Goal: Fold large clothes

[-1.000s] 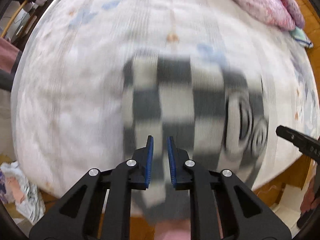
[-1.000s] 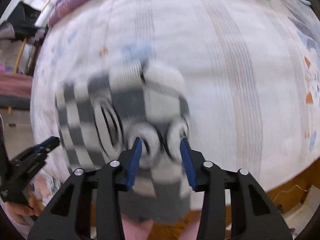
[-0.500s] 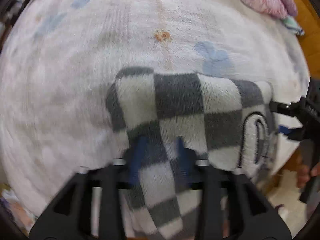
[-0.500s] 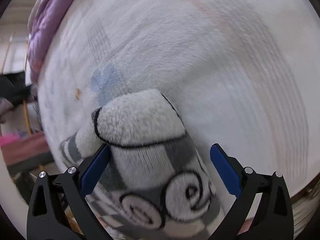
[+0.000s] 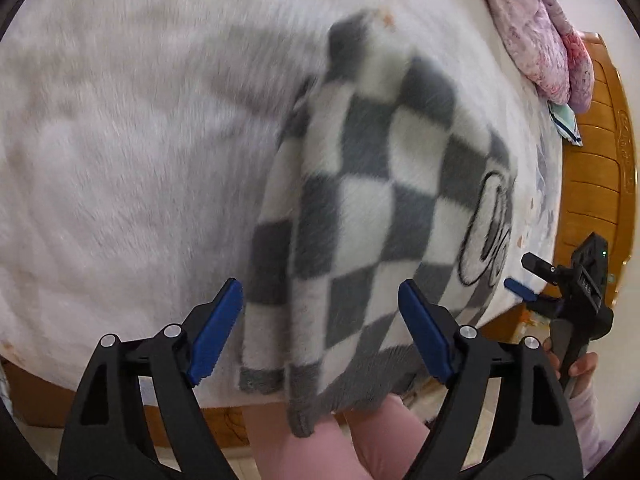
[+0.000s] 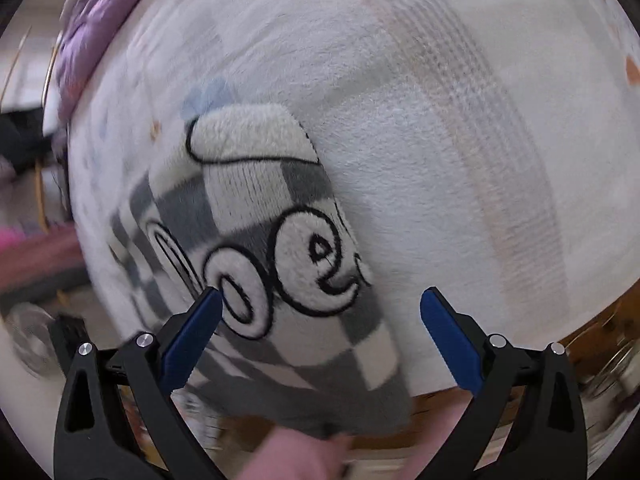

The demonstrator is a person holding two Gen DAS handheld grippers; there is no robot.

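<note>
Left wrist view, nearest first: the left tongs (image 5: pixel 320 328) stand wide open and hold nothing, blue pads either side of the checked garment (image 5: pixel 372 208), whose grey hem hangs off the bed edge at 6 o'clock. From there the folded garment runs up the white bed (image 5: pixel 140 140) toward 12 o'clock, its long axis roughly along the line of the tongs (slightly tilted to 1 o'clock). At 3 o'clock the right tongs (image 5: pixel 528 280) sit just off its far side. Right wrist view: the right tongs (image 6: pixel 320 320) also gape empty, the garment (image 6: pixel 256 216) lying ahead toward 11 o'clock. Both are about equally near, I judge; the left sits more squarely over it. A pink quilt (image 5: pixel 536 32) lies beyond at 1 o'clock.
</note>
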